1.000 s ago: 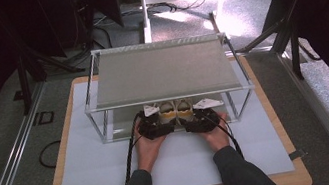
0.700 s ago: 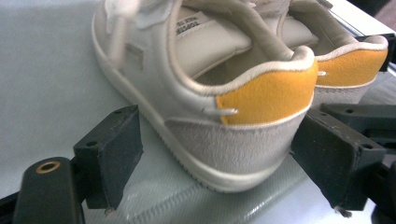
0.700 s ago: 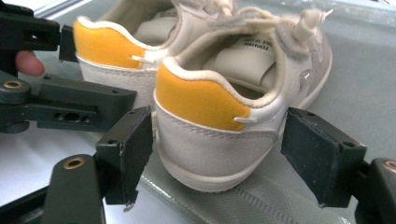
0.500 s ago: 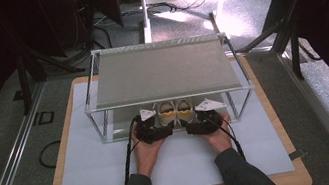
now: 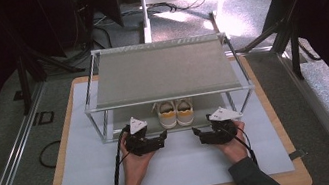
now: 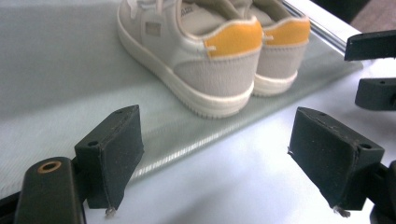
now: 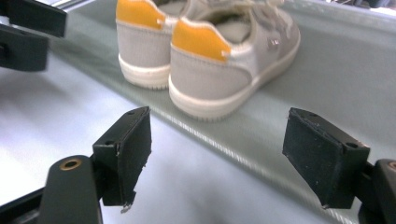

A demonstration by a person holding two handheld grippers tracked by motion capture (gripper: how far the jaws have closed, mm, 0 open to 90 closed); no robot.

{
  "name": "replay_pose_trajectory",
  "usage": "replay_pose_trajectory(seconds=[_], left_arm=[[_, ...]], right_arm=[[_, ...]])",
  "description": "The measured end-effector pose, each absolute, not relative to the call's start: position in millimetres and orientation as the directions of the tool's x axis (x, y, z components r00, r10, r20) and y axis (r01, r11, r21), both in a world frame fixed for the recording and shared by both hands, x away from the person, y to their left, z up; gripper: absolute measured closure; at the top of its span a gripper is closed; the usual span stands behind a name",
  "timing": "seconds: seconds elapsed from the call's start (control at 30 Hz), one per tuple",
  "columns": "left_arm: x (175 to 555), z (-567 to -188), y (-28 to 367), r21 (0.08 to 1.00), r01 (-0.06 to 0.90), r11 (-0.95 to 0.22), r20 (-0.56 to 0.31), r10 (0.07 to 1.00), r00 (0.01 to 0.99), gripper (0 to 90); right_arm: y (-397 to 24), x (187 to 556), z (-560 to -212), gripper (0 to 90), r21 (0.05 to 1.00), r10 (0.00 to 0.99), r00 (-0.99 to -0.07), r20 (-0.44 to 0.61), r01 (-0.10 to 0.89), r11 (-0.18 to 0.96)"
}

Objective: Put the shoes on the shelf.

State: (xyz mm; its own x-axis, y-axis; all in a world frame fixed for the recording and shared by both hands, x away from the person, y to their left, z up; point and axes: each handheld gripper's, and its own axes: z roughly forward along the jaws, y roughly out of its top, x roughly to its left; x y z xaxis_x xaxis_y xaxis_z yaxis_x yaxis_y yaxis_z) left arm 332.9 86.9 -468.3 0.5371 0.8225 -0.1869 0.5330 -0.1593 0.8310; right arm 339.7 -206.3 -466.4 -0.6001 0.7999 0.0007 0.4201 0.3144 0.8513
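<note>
A wooden table (image 5: 62, 160) carries a pale sheet (image 5: 84, 171), and on that sheet stands a metal-framed rack (image 5: 101, 121) with a grey upper shelf (image 5: 162, 77). On the rack's lower shelf (image 6: 56, 84), a pair of white sneakers (image 5: 175, 113) with orange heel tabs sits side by side, touching, heels toward the person.

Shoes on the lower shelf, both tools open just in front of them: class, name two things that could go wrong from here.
1. The shoes stand side by side, touching, so a jaw of the left tool or right tool closing on one heel might nudge the other shoe.
2. The rack has a top shelf low over the shoes; a lifted shoe could hit it.
</note>
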Motion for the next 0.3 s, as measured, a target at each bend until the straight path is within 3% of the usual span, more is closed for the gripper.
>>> replay_pose_trajectory(seconds=[0.3], left_arm=[[320, -477, 103, 0.822, 0.541, -0.176, -0.171, 0.83, 0.53, 17.2]], right_arm=[[-225, 330, -472, 23.6, 0.832, 0.808, -0.589, 0.0, 0.448, 0.326]])
